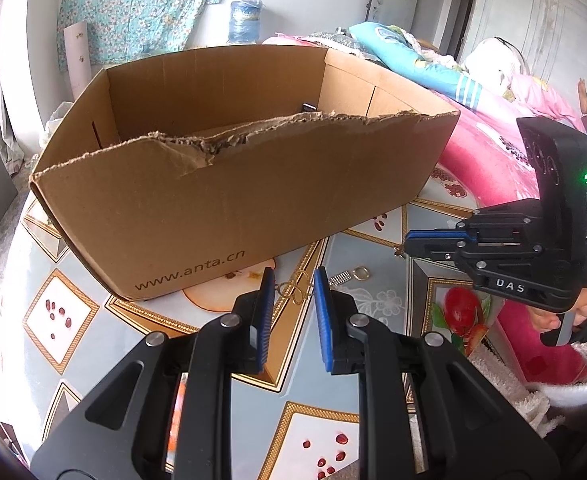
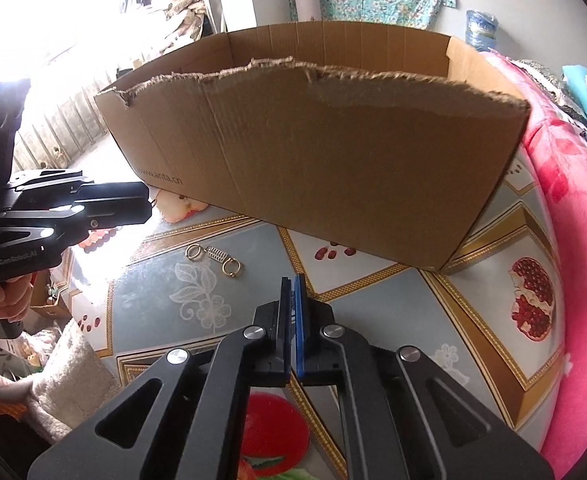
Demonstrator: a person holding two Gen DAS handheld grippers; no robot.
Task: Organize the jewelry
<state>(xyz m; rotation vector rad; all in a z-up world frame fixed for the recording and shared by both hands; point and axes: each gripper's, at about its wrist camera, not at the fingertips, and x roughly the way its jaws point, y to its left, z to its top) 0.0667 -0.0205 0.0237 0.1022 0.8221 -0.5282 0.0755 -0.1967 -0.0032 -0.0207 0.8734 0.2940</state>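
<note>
A brown cardboard box (image 1: 229,184) with a torn front rim stands on the patterned table; it also shows in the right wrist view (image 2: 333,152). My left gripper (image 1: 293,284) is open, its blue pads on either side of a gold chain-like piece (image 1: 293,288) lying on the table by the box. Beside it lie a gold ring (image 1: 361,273) and a silver spring-like piece (image 1: 340,278). In the right wrist view two gold rings (image 2: 192,251) (image 2: 231,267) and the silver piece (image 2: 218,255) lie on the table. My right gripper (image 2: 293,280) is shut and empty, above the table.
The table has a glossy fruit-patterned cover (image 2: 393,320). A pink blanket (image 2: 581,208) lies along the right side, with bedding (image 1: 433,64) behind the box. A fluffy white cloth (image 2: 65,368) lies at the near edge. The left gripper body (image 2: 65,208) shows at left.
</note>
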